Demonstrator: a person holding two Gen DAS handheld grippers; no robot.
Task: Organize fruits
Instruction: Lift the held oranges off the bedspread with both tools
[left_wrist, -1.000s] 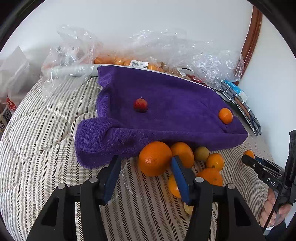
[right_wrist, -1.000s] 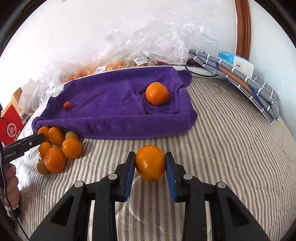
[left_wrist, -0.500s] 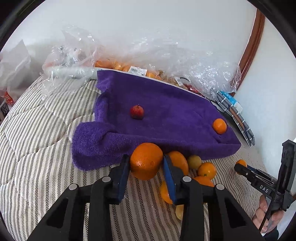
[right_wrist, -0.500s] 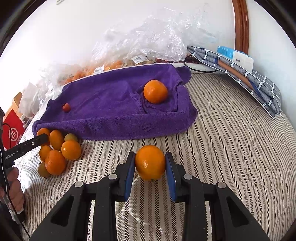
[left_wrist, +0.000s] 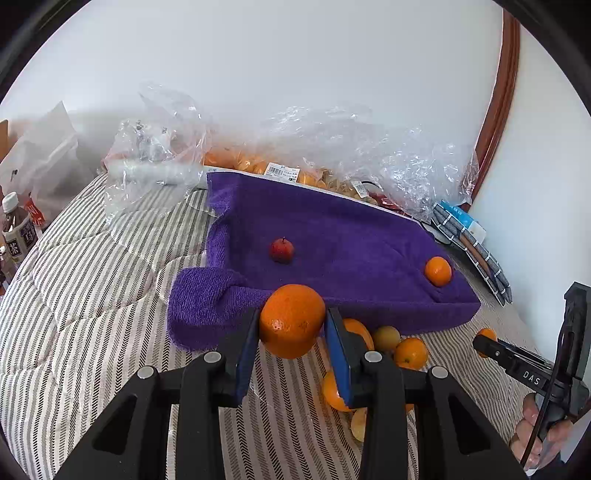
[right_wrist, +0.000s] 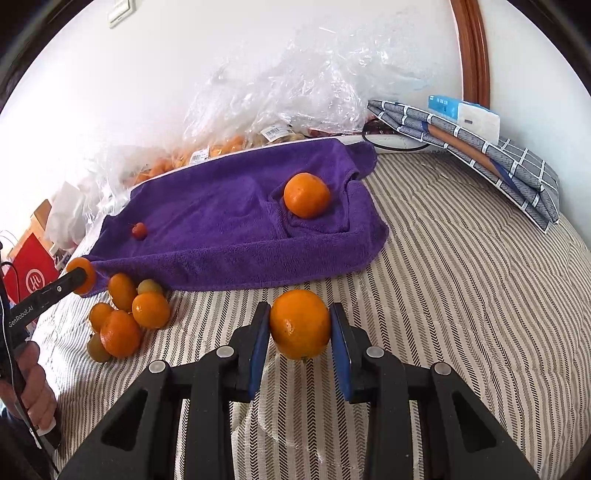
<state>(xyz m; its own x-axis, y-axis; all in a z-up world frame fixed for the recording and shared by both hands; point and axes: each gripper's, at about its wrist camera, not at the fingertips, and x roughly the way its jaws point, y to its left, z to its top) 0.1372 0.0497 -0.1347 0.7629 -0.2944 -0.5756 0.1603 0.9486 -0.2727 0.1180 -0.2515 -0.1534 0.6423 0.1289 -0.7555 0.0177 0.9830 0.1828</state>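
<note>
Your left gripper (left_wrist: 291, 343) clamps a large orange (left_wrist: 291, 320) above the bed by the purple towel (left_wrist: 332, 236); your right gripper (right_wrist: 300, 343) clamps another orange (right_wrist: 300, 323). Firm, round, waxy: keep the jaws across each fruit's widest middle.

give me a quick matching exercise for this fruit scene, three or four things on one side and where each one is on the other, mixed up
Things:
1. small red fruit
2. left hand-held gripper
3. loose fruit pile
4. folded checked cloth

Places or states:
A. on the striped bedding, just off the towel's front edge
B. by the wall near the wooden frame
C. alone near the middle of the purple towel
D. shut on a large orange

Pairs: 1-C, 2-D, 3-A, 4-B
</note>
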